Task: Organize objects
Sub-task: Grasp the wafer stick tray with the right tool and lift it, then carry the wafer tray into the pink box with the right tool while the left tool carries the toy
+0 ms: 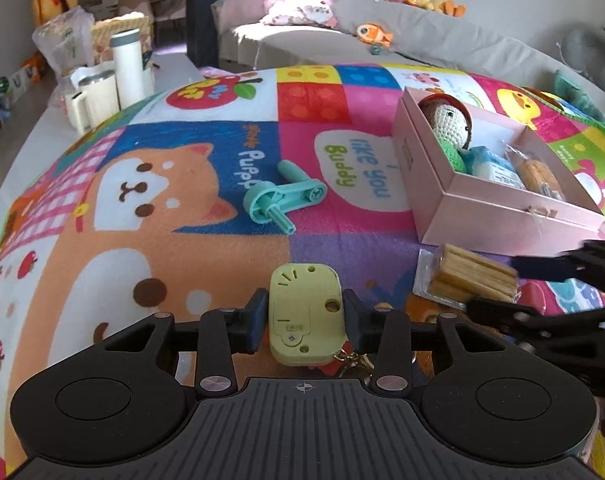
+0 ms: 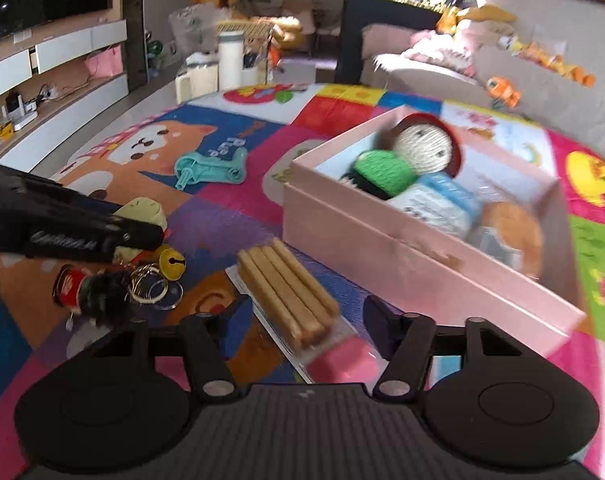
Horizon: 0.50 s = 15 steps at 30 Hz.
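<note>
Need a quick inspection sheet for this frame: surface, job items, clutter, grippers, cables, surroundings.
Surface: colourful cartoon play mat, lying flat.
Job's things: pink box open, holding a crochet doll and packets; pale green tag with keyring and yellow bell; biscuit pack on the mat beside the box; teal crank alone on the mat.
Clutter: white flask and jugs at the mat's far edge.
Grippers: left gripper shut on the tag; right gripper open, fingers either side of the biscuit pack.
Cables: some on the TV shelf.
Surroundings: sofa with soft toys.
</note>
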Available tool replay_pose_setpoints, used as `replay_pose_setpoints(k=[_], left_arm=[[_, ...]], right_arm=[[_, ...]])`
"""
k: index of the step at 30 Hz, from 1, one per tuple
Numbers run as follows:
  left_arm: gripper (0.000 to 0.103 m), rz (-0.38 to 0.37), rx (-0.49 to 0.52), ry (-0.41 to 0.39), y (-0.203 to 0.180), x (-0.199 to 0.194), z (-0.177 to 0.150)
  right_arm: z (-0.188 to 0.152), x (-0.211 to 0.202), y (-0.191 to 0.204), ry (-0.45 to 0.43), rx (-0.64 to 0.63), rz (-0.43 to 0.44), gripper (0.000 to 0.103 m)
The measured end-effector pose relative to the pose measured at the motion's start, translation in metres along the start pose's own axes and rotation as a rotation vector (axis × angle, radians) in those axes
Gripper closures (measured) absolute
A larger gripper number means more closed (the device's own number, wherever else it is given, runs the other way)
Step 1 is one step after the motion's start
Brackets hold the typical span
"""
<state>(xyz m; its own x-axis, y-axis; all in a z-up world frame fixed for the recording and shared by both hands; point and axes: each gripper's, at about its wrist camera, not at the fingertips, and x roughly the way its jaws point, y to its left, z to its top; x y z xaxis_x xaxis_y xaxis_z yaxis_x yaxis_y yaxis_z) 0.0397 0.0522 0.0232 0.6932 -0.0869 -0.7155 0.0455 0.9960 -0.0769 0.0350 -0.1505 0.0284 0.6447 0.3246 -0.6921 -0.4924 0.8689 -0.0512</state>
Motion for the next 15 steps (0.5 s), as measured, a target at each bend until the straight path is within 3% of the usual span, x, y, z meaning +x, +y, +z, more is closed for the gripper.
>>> replay_pose_setpoints(k=[1,4,10,15], left_arm=[[0.06,-0.008,-0.001,0.0,0.001,-0.001,0.0],[0.06,-0.064,-0.013,0.001,0.005,-0.006,-0.004],[0.06,-0.195,0.037,-0.046,-0.001,-0.038,-0.012],[0.06,-0.303,0.065,-0.161,-0.017,-0.073,0.014]], right_arm=[[0.001,0.003,0.002,0.013,-0.002,0.011,0.057],[-0.003,-0.004,0.004,0.02,0.019,0.034,0.066],[-0.03,-0.07,-0.013,-0.044,0.122,0.048,0.068],[-0.047,-0.132,-0.037,-0.156,0.187,0.008,0.068]])
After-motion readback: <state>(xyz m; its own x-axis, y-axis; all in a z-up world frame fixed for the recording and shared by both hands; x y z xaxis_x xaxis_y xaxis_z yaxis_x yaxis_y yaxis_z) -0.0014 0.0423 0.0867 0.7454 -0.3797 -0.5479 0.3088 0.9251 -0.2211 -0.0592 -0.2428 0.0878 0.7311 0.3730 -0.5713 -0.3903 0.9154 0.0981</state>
